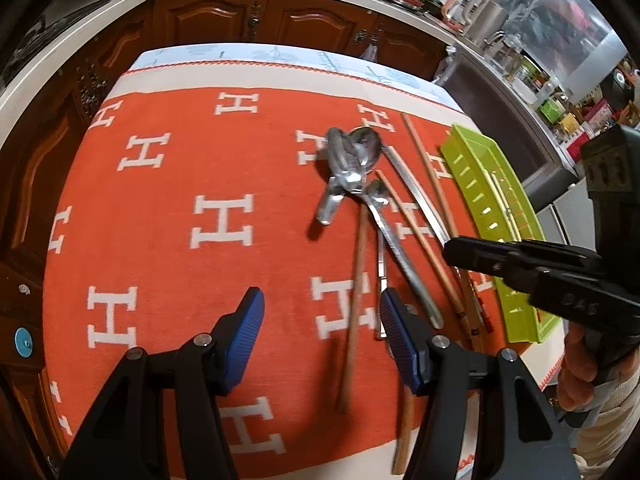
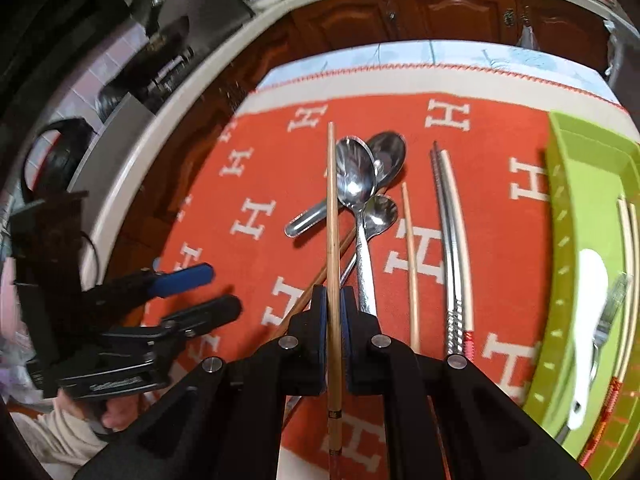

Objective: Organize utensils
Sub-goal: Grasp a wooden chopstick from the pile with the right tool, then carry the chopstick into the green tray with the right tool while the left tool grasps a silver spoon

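Currently my right gripper point(image 2: 333, 312) fingers are clamped on a long bamboo chopstick point(image 2: 331, 216), above the steel spoons point(image 2: 356, 176); left gripper point(image 1: 320, 332) fingers apart, empty, over the orange-clothed surface point(image 1: 168, 216).

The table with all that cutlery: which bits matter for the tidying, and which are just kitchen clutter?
Part of the job:
green tray
bamboo chopstick in the right gripper
spoons
metal chopsticks

Just there:
orange cloth
steel pot
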Motion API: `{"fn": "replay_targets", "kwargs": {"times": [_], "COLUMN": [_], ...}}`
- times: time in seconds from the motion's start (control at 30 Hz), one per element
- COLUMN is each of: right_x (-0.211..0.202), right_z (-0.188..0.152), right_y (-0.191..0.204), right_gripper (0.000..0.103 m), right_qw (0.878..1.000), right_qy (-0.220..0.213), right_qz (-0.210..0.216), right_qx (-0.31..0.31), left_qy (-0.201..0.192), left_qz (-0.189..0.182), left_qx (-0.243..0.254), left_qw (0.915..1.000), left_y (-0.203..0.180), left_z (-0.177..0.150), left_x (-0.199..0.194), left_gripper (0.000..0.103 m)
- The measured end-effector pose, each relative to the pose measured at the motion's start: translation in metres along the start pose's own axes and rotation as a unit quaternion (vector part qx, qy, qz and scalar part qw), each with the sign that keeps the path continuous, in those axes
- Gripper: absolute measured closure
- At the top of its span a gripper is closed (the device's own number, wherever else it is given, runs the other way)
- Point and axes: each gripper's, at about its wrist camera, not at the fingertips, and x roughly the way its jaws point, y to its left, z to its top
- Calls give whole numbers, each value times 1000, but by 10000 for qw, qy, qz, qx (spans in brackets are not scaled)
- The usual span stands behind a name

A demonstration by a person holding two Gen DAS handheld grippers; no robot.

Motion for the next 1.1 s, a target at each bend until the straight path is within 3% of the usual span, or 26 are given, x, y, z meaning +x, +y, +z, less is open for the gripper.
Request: {"fn": "replay_targets", "kwargs": {"times": [0.33,0.57,0.7,0.9,1.1], "right_x": [-86,-131,-132,-120,-96], "right_z": [-19,-24,-25,-28,-24], "right_y": [-47,-116,-152,-194,-203], "right_gripper": [97,97,97,97,97], "right_qw": [9967,9862,9827,9796,9783], "right_qy": [-556,-723,-637,-401,-211], "right_qz": [-298,-1104,-1197,-1245,-1399], "right_qx": [509,995,1263,1529,1514], "left_qy": [-41,-105,-137,-91,-46], "left_qz": [-440,-136,-16,-389,-474], "left_qx": [151,244,136,-51,-158], "left_qw": [9989,9996,9998,9992,9987], "left_y": [-35,-37,-26,-12,-4], "left_z": [32,79,100,108,107], "left_x": [1,18,42,74,93], "left_gripper": [47,49,49,61,63]}}
